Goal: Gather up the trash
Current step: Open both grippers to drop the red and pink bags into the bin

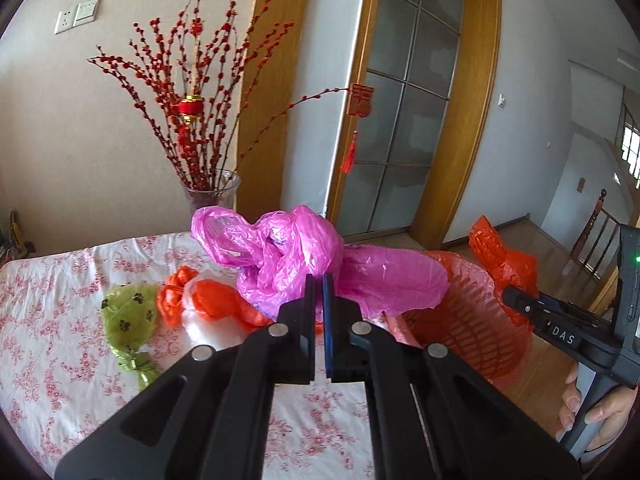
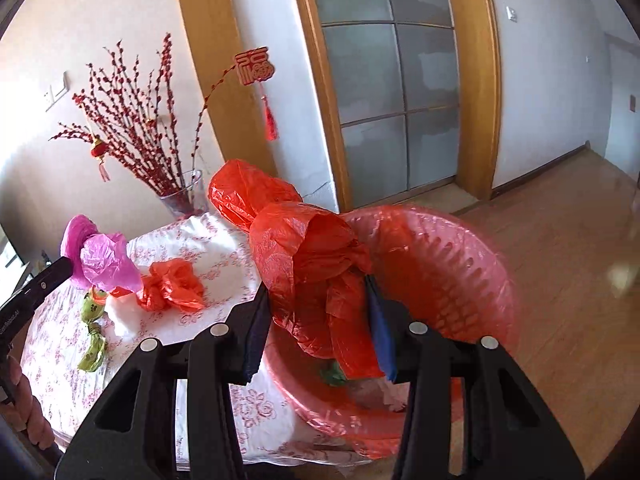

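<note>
My left gripper (image 1: 319, 280) is shut on a crumpled pink plastic bag (image 1: 288, 256) and holds it above the table, beside the red basket (image 1: 472, 320). The pink bag also shows at the left of the right wrist view (image 2: 104, 260). My right gripper (image 2: 316, 292) has its jaws wide apart around a crumpled red plastic bag (image 2: 304, 252), which hangs over the rim of the pink-lined red basket (image 2: 440, 264). A second red bag (image 1: 208, 300) (image 2: 172, 284), white paper (image 2: 124, 316) and green wrappers (image 1: 130, 316) (image 2: 93, 344) lie on the floral tablecloth.
A glass vase of red branches (image 1: 212, 192) (image 2: 180, 196) stands at the table's far edge. A wood-framed glass door (image 1: 404, 120) is behind, wooden floor (image 2: 580, 280) to the right. Some green trash (image 2: 332, 376) lies inside the basket.
</note>
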{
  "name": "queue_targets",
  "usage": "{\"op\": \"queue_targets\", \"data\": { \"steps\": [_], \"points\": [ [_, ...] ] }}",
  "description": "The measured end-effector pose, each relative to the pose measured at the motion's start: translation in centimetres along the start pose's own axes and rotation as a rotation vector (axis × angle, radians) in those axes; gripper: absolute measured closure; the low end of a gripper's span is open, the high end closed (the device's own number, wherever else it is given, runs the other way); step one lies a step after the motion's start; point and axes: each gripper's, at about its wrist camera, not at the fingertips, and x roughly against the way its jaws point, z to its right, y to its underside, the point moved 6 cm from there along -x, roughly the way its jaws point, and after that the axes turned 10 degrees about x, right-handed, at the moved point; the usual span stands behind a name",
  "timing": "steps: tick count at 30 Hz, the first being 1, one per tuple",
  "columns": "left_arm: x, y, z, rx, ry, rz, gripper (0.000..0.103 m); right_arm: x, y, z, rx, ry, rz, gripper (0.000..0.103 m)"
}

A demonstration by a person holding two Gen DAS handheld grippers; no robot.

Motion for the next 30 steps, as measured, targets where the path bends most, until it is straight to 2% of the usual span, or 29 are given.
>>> {"op": "queue_targets", "data": {
  "steps": [9,17,24,27,28,30],
  "points": [
    [-3.8,1.8,7.1,-0.050,0.118,-0.067,0.099,1.6,-0.6,5.7,-0.109,0.094,0.032,0.058],
    [-6.7,3.3,11.7,-0.102,0.187,-0.117,0.099,0.9,-0.4,8.4,-0.178,0.105,0.028,0.057],
    [-9.3,4.0,13.9,-0.118,0.219,-0.169,0.098,-0.2,-0.6,10.0,-0.222,0.094,0.029,0.056],
    [-10.7,4.2,14.2,-0.100,0.228,-0.188,0.097,-0.7,-0.9,10.6,-0.238,0.068,0.039,0.048],
    [-11.0,4.4,14.1,-0.093,0.227,-0.189,0.096,-0.9,-0.9,10.6,-0.239,0.063,0.037,0.042],
    [-11.7,4.6,13.9,-0.086,0.224,-0.201,0.089,-1.3,-0.8,10.9,-0.236,0.053,0.032,0.036]
  ]
}}
